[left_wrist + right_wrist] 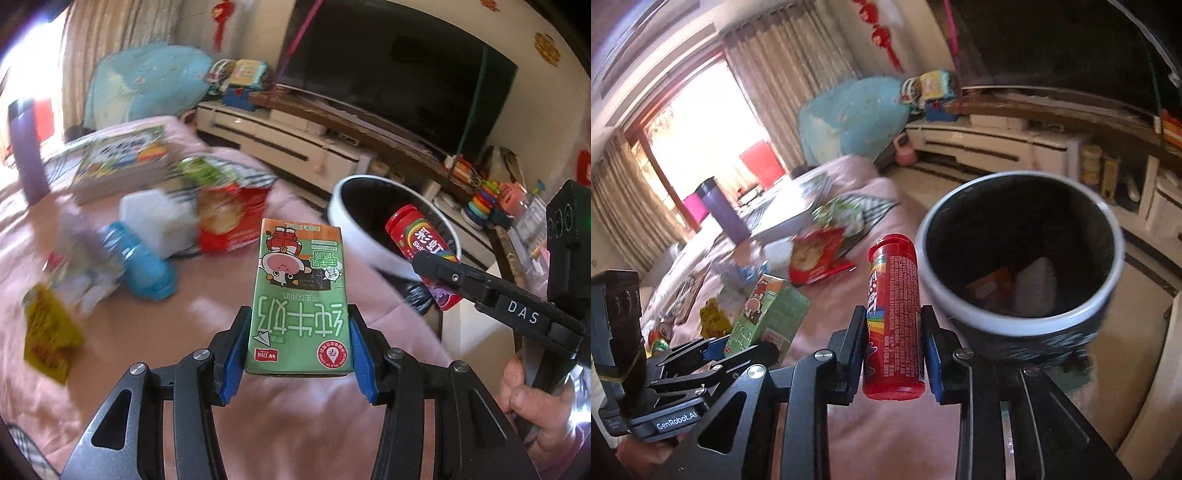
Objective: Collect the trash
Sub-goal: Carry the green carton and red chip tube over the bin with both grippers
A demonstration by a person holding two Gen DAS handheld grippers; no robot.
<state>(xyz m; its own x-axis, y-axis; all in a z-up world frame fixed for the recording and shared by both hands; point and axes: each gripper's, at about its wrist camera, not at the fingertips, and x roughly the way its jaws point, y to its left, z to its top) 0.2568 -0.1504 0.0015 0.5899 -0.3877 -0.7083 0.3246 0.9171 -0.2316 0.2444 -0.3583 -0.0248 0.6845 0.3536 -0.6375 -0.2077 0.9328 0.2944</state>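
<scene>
My left gripper (297, 350) is shut on a green milk carton (300, 295), held upright above the pink cloth. My right gripper (894, 354) is shut on a red candy tube (894, 317), its blue pads pressing both sides. The tube (424, 251) and the right gripper (436, 266) also show at the right of the left wrist view, in front of the bin. The white-rimmed bin (1023, 325) with a black liner stands just right of the tube; an orange box and something white lie inside. The carton (764, 314) and left gripper (738, 343) appear at lower left in the right wrist view.
On the pink cloth (207, 295) lie a red snack bag (229, 218), a blue object (144, 258), a yellow wrapper (48, 339), white tissue (155, 218), books (122, 158) and a purple bottle (27, 155). A TV (399, 74) and a white cabinet (280, 140) stand behind.
</scene>
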